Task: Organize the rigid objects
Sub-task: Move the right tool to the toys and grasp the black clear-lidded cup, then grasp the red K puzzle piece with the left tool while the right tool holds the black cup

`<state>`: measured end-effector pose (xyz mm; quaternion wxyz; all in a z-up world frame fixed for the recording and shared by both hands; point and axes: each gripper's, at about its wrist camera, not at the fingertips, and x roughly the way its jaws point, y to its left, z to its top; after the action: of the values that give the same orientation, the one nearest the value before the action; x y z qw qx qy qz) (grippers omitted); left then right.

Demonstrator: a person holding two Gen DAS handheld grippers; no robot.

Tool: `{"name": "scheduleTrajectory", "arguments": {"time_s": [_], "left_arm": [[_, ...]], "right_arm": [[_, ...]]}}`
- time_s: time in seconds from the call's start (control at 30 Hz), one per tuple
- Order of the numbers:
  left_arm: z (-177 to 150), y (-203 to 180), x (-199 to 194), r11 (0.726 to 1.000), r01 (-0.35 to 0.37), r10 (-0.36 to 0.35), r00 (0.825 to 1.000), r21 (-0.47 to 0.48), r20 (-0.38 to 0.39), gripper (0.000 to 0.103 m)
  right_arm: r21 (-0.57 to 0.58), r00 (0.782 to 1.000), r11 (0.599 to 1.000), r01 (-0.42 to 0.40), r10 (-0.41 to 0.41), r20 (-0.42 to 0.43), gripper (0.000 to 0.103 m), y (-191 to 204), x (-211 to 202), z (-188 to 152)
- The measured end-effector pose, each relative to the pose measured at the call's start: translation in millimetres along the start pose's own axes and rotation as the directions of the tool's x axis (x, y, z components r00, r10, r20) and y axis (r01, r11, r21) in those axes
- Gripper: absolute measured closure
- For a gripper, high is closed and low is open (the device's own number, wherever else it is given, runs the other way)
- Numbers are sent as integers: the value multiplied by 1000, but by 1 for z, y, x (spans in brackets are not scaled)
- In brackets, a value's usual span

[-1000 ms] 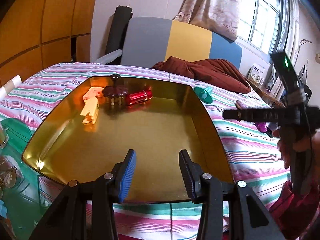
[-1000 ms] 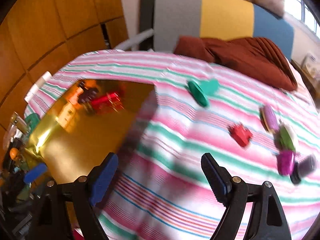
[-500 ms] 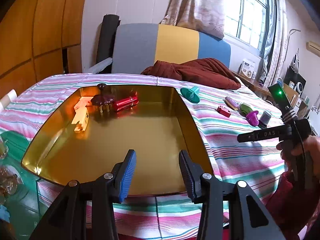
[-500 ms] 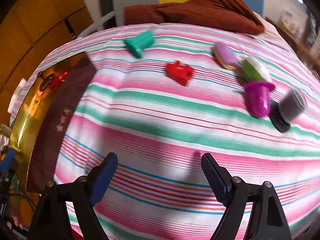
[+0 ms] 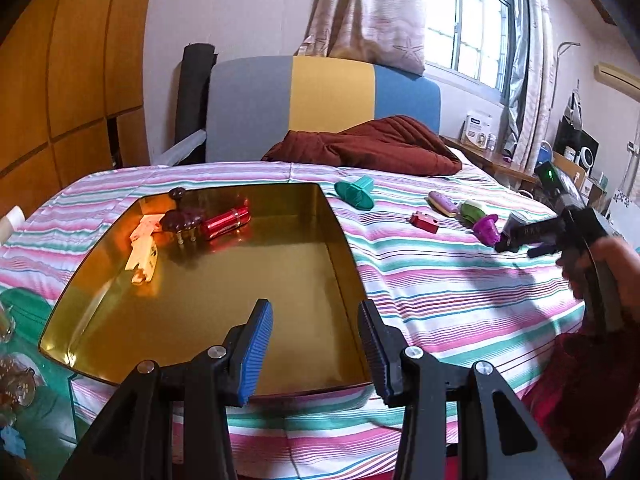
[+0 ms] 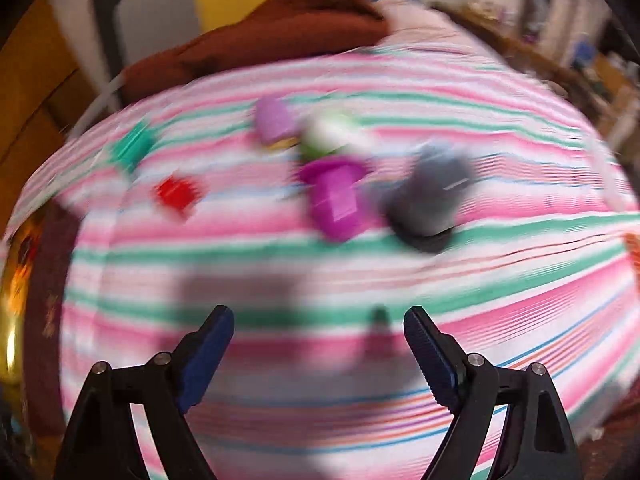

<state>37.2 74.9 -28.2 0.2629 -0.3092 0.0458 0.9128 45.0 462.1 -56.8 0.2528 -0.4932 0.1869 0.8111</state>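
Observation:
A gold tray (image 5: 328, 216) lies on the striped bedspread (image 5: 440, 280), holding a red cylinder (image 5: 226, 222), a dark brown comb-like piece (image 5: 181, 220) and cream blocks (image 5: 143, 254). My left gripper (image 5: 316, 350) hangs open over the tray's near edge, nothing between its fingers. On the bedspread lie a teal piece (image 5: 355, 192), a red block (image 5: 424, 222), a purple oval (image 5: 442, 203), a green-white piece (image 5: 472, 211), a magenta piece (image 5: 487, 229) and a grey cylinder (image 6: 432, 196). My right gripper (image 6: 318, 356) stands open above the cloth, just short of the magenta piece (image 6: 334, 196); this view is blurred.
A brown blanket (image 5: 376, 146) is bunched against the grey, yellow and blue headboard (image 5: 320, 100). Wooden cabinets (image 5: 60, 80) stand at the left. A green surface with glass items (image 5: 20, 360) sits below the tray's left side. A cluttered side table (image 5: 500, 160) lies at the far right.
My right gripper has swung from the tray's edge rightward across the bedspread toward the cluster of small pieces. My left gripper has shifted slightly, still over the tray's near edge.

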Motion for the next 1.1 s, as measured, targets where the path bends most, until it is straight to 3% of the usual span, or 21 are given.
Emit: {"name": "scheduleTrajectory", "arguments": {"time_s": [0.2, 0.33, 0.53, 0.67, 0.7, 1.1], "left_arm": [[1, -13, -1, 999, 8, -8, 1000, 34, 2, 58], [0, -22, -1, 998, 4, -4, 1000, 68, -2, 58], [-1, -34, 3, 994, 11, -9, 1000, 110, -15, 58], [0, -44, 6, 990, 29, -26, 999, 140, -23, 58], [1, -47, 6, 989, 37, -34, 999, 146, -22, 58], [41, -100, 41, 978, 158, -148, 985, 136, -85, 58]], "right_arm": [[138, 991, 986, 94, -106, 84, 15, -58, 2, 36], [141, 992, 987, 75, -88, 93, 16, -70, 17, 48], [114, 993, 993, 27, -40, 110, 26, -69, 27, 54], [84, 995, 996, 22, -30, 96, 55, -64, 32, 54], [79, 995, 997, 22, -30, 97, 58, -63, 30, 53], [153, 997, 988, -34, 23, 71, 58, -74, 22, 47]]}}
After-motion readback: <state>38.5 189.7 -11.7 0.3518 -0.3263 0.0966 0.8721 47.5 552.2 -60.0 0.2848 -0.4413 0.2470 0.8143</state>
